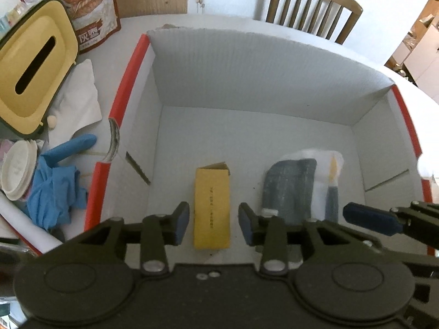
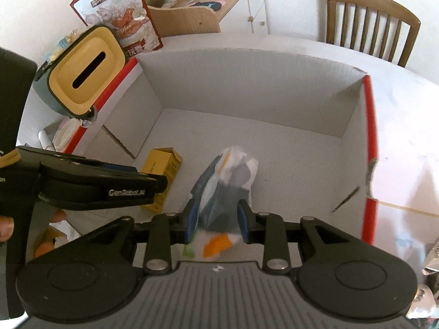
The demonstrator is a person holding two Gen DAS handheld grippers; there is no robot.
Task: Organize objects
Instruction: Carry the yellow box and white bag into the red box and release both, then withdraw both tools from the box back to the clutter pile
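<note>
Your left claw [image 1: 214, 223] hangs over the white cardboard box [image 1: 247, 63] with its blue-padded fingers [image 1: 181, 223] parted on either side of the yellow carton [image 1: 211, 205], not touching it; the carton is a matte, flat-sided paperboard block lying on the box floor, its far flap ajar. Your right claw [image 2: 216, 220] stands narrow around the plastic bag [image 2: 227, 189], and the left pad appears to touch the film; whether it grips, you cannot tell. The bag is thin, crinkled and translucent, with something dark grey inside, and it rests on the box floor just right of the carton. The box has ribbed, corrugated inner walls and glossy red edging [image 1: 129, 74] along its side rims; the back half of its floor lies bare, so there you have room. Left of the box on the desk [image 1: 219, 20] things crowd close: a rounded yellow tissue holder [image 1: 33, 63] with a dark slot, a crumpled blue cloth [image 1: 55, 192], a stack of white lids [image 1: 16, 172] and a printed red pouch [image 1: 90, 2]. A slatted wooden chair [image 1: 312, 5] stands beyond the far edge.
</note>
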